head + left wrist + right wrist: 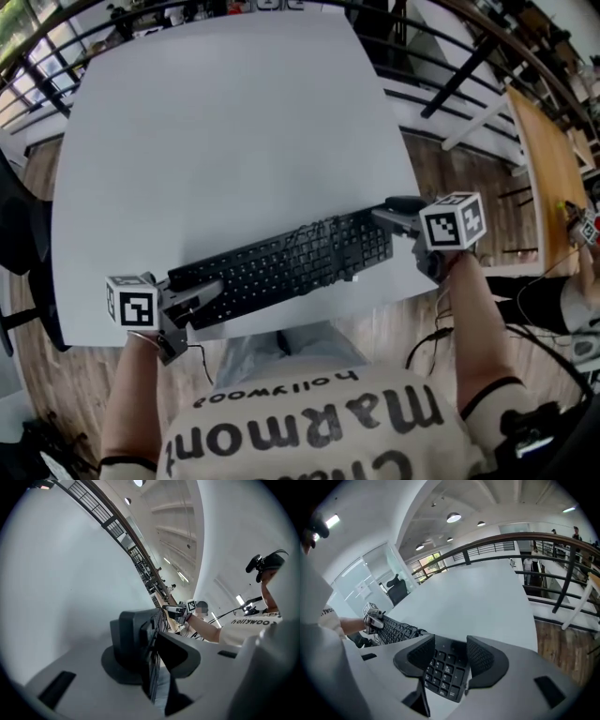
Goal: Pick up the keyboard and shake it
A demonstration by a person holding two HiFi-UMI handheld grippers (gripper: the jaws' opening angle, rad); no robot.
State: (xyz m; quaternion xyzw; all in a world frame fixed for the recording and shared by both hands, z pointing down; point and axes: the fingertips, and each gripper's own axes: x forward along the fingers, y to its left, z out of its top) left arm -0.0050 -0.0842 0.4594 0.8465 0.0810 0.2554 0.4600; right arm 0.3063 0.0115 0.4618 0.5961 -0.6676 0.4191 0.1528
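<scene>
Left gripper (202,295): I have it narrow, clamped on the keyboard's (291,258) left end. In the left gripper view the board runs edge-on between the pads.
Keyboard: black, lying slantwise across the worktop (234,122) close to my edge. Its left end is nearer me and its right end farther off.
Worktop: pale grey, with a dark railing beyond its far side.
Right gripper (401,217): jaws wide apart at the keyboard's right end. In the right gripper view the number pad shows between them, but I don't see the pads pressing on it.
</scene>
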